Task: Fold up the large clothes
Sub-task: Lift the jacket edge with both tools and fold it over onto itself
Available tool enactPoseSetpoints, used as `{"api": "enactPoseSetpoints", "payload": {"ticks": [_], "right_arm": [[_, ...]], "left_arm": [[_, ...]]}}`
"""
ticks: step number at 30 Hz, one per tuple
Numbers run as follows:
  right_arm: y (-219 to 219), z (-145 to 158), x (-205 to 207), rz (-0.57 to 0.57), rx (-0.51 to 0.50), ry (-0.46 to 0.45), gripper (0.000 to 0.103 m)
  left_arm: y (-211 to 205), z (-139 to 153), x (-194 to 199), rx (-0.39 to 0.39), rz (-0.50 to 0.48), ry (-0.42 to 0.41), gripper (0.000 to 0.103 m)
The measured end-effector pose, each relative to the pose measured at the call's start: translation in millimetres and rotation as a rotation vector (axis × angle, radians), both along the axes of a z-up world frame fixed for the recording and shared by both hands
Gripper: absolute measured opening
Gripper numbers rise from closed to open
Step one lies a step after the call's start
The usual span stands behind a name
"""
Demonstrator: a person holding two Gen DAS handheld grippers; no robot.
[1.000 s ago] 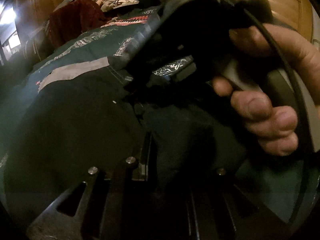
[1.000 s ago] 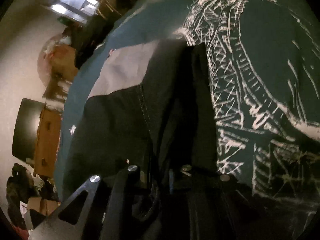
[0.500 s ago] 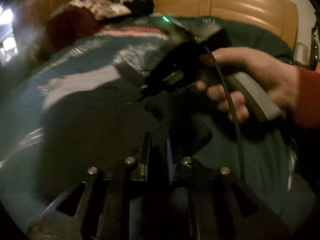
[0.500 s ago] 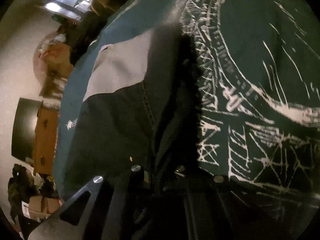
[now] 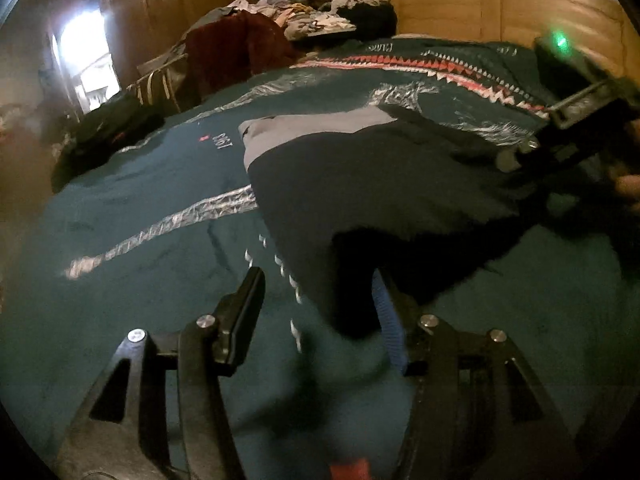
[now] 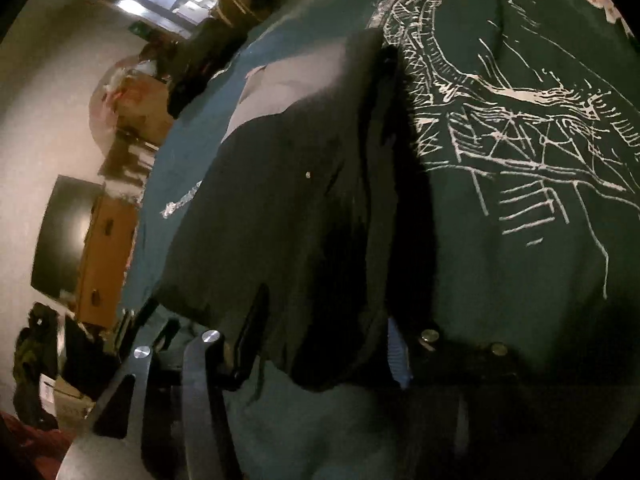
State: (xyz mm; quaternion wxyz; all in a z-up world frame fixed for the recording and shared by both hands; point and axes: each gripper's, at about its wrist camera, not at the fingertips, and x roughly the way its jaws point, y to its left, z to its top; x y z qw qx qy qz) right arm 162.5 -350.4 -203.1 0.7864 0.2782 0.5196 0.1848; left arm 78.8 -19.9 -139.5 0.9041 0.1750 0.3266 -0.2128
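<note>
One dark garment point(image 5: 372, 184) with a grey panel lies folded on the teal printed bedspread point(image 5: 152, 240). Both grippers, left point(image 5: 320, 304) and right point(image 6: 324, 332), have just opened, jaws apart, its edge loose between them.

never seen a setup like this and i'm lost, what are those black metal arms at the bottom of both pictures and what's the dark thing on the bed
No robot here: a person holds a pair of hand-held tongs in each hand, with a wide-angle camera on each looking along its two fingers. The black arms are those fingers.

One picture is from the left tongs, the other from the right tongs. The right device also shows at the left view's edge.

The surface is a teal bedspread with pale printed drawings. On it lies a dark garment with a grey panel. More clothes are piled at the far end.

Both tongs have just been opening. The garment's edge lies between each pair, but no pad presses on it, so nothing is held.
</note>
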Motion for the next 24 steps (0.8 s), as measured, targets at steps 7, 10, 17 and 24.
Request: {"api": "enactPoseSetpoints", "payload": {"ticks": [7,10,17,24], "right_arm": [[-10,-12,2,-0.01,-0.022,-0.007,0.006],[-18,-37,2,-0.009,0.035,0.043,0.004],[5,-28,8,0.013,-0.086,0.007,0.006],[0,-40,7,-0.028,-0.025,0.023,0.004]], "left_arm": [[-10,-39,-16,0.352,-0.136,-0.08,0.029],[-4,-31,-27,0.33,-0.158,-0.072,0.029],[24,55,-53,0.031,-0.066,-0.126,0.029],[-3,-34,31,0.117,-0.002,0.065,0.034]]}}
